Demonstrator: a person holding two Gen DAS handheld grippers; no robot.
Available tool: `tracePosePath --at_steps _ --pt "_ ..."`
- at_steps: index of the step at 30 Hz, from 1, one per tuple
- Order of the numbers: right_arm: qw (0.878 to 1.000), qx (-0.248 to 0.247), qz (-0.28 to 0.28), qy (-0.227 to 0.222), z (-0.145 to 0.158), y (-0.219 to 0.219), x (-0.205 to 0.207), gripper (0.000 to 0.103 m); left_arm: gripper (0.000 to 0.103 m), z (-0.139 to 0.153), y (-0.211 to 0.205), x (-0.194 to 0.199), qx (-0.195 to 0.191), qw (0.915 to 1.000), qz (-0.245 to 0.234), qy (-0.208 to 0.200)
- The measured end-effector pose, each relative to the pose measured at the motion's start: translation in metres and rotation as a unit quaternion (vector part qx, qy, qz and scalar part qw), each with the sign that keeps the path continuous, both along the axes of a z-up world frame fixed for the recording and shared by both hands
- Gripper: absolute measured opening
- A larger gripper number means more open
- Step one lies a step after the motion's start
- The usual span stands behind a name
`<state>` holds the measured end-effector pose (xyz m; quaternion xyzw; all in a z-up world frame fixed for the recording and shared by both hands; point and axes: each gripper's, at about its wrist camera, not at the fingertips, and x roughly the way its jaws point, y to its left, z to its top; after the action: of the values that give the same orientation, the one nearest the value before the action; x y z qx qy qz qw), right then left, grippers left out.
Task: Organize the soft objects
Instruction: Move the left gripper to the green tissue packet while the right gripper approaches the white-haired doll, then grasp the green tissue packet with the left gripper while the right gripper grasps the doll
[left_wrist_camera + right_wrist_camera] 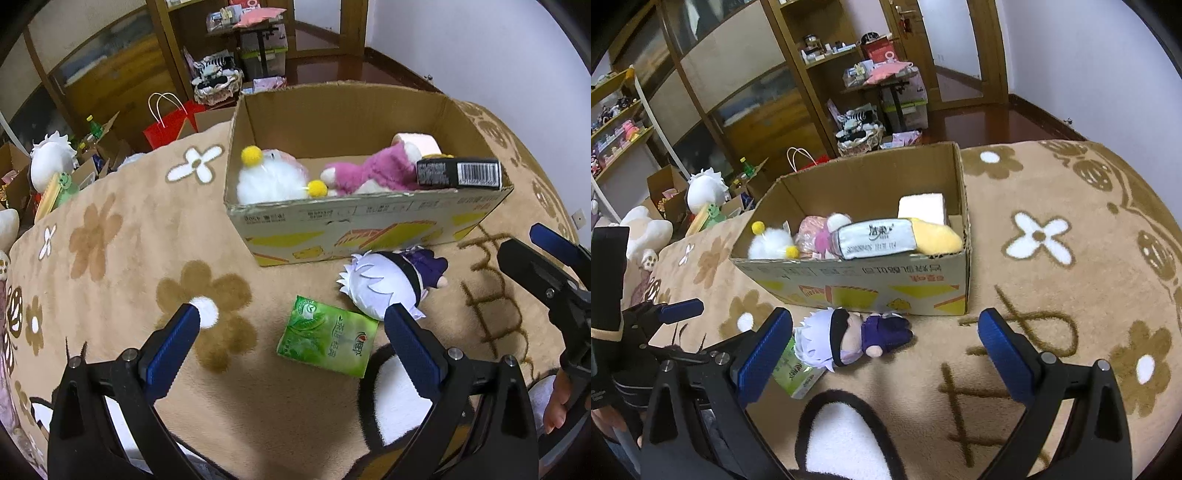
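Both tools, left tool and right tool, gape wide and empty over one flowered blanket, where one cardboard box holds several plush toys, one white-haired doll touches one green tissue pack, and only the right view shows the box's yellow plush.

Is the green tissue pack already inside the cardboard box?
No, the green tissue pack lies on the blanket outside the cardboard box.
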<state>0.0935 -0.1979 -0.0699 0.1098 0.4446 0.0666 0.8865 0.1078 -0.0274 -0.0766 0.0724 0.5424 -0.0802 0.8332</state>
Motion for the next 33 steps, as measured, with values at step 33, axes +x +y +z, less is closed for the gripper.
tracePosePath --at_steps 33 --pt "0.997 -0.009 0.013 0.077 -0.065 0.012 0.027 0.103 0.099 -0.050 -0.017 0.011 0.009 0.9978 -0.026 0.061"
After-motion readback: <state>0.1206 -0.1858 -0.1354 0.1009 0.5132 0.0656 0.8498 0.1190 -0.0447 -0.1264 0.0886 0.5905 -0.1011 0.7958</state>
